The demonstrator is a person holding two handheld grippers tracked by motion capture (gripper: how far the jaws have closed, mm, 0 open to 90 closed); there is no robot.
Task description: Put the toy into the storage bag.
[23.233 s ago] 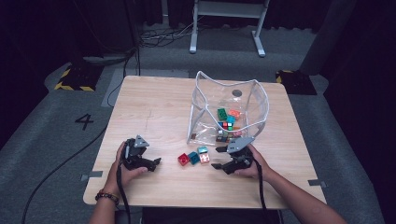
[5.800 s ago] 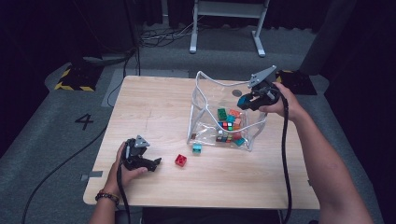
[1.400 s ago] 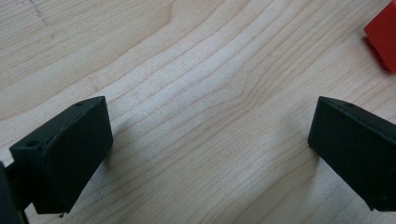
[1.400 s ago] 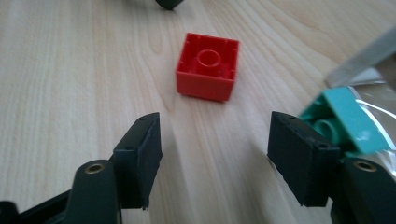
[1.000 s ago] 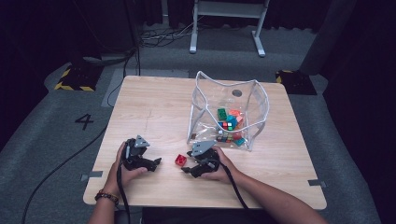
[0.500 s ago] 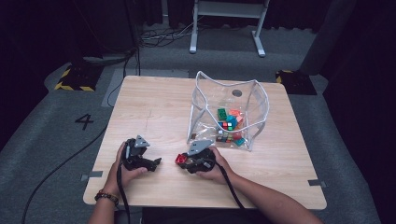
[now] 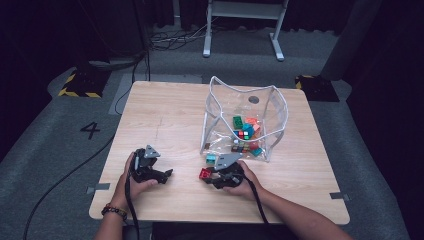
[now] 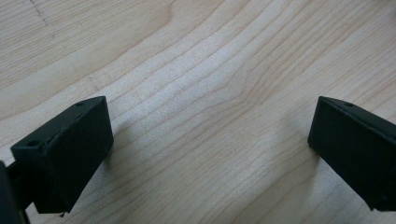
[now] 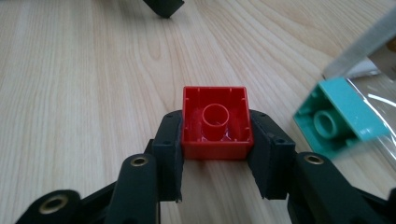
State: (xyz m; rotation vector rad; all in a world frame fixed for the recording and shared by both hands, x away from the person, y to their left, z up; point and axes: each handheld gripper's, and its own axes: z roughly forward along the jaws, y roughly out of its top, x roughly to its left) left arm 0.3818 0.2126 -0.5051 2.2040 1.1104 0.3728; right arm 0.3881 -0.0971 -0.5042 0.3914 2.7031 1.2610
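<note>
2 grippers, 2 loose bricks. Right gripper (image 9: 215, 140) at centre-bottom of its own view: jaws just closed in, now clamped on 1 red brick (image 9: 215, 122), square, glossy plastic, hollow side facing the cam w/ a round tube inside. 1 teal brick (image 9: 338, 116) at right, same type, just beside the clear soft plastic bag (image 7: 272, 107); bricks inside too jumbled to count. Left gripper (image 7: 150, 170), lower left of high view: jaws wide apart over bare pale wood-grain counter (image 7: 165, 115).
</note>
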